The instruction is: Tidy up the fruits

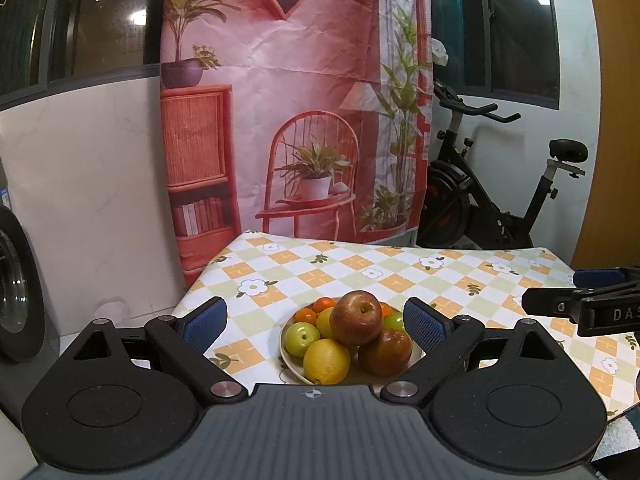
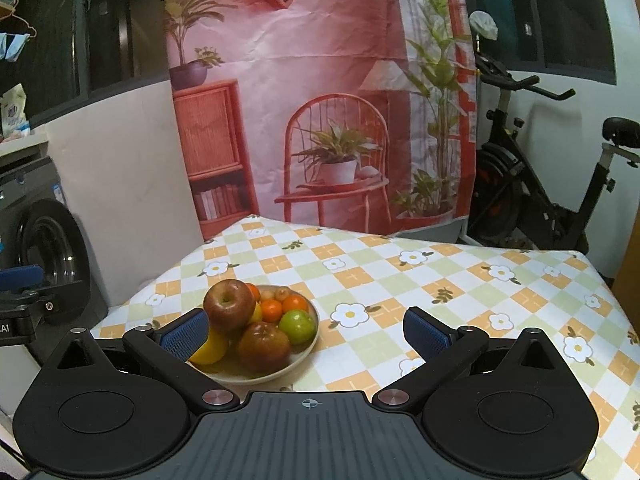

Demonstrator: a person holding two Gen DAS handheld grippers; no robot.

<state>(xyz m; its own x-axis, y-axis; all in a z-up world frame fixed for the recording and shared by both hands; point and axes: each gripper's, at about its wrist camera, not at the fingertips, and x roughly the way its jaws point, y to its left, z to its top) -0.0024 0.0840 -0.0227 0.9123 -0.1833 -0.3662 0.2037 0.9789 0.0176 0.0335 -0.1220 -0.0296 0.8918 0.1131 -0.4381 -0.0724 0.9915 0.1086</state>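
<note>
Left gripper (image 1: 316, 322) and right gripper (image 2: 306, 330) both spread empty near cream round fruit-piled bowl (image 2: 306, 354) on checked floral tablecloth (image 2: 440, 280).

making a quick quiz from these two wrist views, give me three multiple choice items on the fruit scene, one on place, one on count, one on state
1. Where does the top red apple sit?
A. alone on the tablecloth
B. on top of the fruit pile in the plate
C. between a gripper's fingers

2. How many red apples show?
A. one
B. two
C. four

3. How does the left hand-held gripper stand?
A. open, holding nothing
B. shut on a lemon
C. shut on the plate rim

Answers:
1 B: the top red apple rests on the other fruit in the plate, which stands on the tablecloth.
2 B: besides the top one, a darker lower red apple lies at the front of the plate.
3 A: the left hand-held gripper has its blue pads wide apart with nothing between them; the right hand-held gripper is open too.
</note>
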